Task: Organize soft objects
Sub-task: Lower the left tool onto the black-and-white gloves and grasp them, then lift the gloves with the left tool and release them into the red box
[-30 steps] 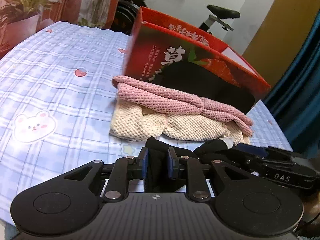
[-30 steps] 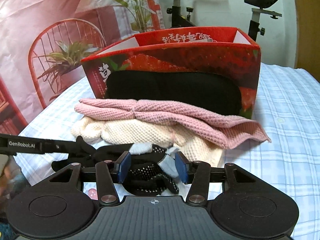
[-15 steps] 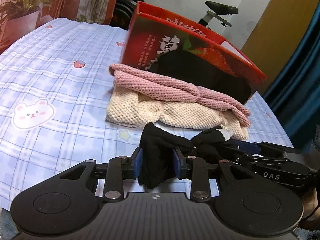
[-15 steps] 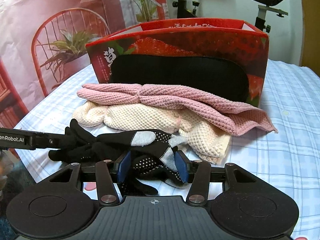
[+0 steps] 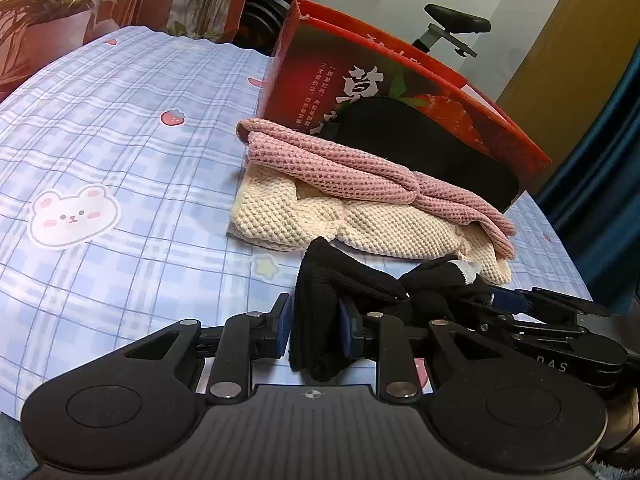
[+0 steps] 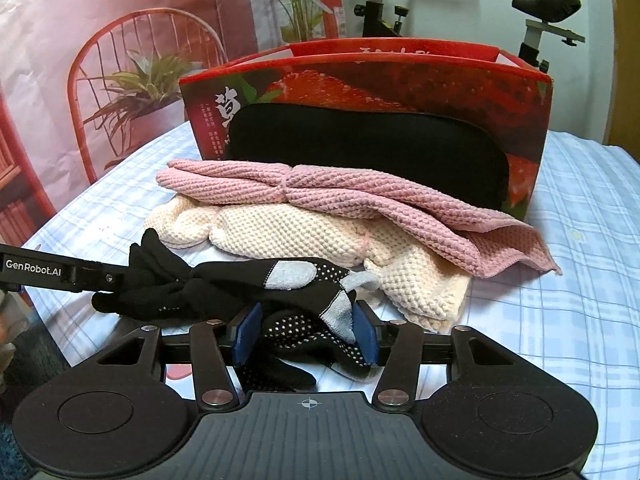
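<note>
left gripper: its blue-padded fingers are closing on the cuff end of a black glove, fabric bunched between the pads and hanging a bit below them. right gripper: fingers part open, pads pressed on both sides of the other end of the glove, the bit w/ white grip dots and grey patches. so the glove's stretched between the two, just above the tabletop, which has a blue plaid cloth w/ bear and strawberry prints.

just behind the glove: pink waffle towel lying on top of a cream waffle towel, both loosely folded, cream one's near corner touching or v close to the glove in the right wrist view. behind the towels, touching or nearly so, stands a red strawberry-print box, open at the top, w/ a big dark oval window in its front wall.

bkgd: exercise bike, red chair and plant backdrop.
</note>
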{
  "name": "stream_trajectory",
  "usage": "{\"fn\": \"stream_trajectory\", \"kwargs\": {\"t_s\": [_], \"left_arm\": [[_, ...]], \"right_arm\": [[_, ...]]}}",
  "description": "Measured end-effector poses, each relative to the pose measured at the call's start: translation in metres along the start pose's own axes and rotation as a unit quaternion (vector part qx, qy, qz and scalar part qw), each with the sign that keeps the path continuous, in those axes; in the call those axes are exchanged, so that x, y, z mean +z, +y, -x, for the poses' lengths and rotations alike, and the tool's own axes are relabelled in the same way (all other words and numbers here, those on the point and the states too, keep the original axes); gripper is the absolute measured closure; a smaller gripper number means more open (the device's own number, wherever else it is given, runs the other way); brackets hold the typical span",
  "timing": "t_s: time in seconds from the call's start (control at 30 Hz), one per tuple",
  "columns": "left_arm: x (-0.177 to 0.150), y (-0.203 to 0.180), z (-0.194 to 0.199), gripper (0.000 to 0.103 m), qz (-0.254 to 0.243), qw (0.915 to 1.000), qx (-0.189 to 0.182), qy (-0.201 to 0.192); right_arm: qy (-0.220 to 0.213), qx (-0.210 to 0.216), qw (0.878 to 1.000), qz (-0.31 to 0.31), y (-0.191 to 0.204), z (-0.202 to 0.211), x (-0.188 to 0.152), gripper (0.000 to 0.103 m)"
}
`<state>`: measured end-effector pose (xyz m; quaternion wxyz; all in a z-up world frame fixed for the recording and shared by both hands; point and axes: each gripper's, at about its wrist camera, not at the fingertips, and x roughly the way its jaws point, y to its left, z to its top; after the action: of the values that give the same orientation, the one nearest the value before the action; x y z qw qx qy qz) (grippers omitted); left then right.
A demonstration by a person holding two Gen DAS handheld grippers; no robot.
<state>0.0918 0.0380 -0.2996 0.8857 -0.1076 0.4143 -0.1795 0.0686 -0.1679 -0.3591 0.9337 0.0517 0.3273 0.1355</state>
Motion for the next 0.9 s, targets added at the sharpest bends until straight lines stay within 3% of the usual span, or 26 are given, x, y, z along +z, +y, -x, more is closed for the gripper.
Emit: {"fn": "stream_trajectory", "kwargs": {"t_s": [0.1, 0.57, 0.73, 0.9], "left_arm": [[0.000, -0.001, -0.001, 0.077, -0.006, 1.0000, -0.001, 0.001], [0.000, -0.003, -0.001, 0.077, -0.014, 0.9999, 0.000, 0.001], [0.000, -0.004, -0.001, 0.090, -0.020, 0.9998, -0.005, 0.000], [0.005, -0.006, 0.009, 0.090, -0.020, 0.9995, -0.011, -0.022]], "right_arm": [[0.001, 0.001, 1.000, 0.000, 0.000, 0.000, 0.000, 0.058], [0.010, 0.034, 0.999, -0.007, 0.002, -0.001, 0.000, 0.078], [0.003, 0.040, 0.999, -0.015, 0.000, 0.000, 0.000, 0.085], [-0.020, 0.042, 0.999, -0.008, 0.003, 0.007, 0.003, 0.087]]}}
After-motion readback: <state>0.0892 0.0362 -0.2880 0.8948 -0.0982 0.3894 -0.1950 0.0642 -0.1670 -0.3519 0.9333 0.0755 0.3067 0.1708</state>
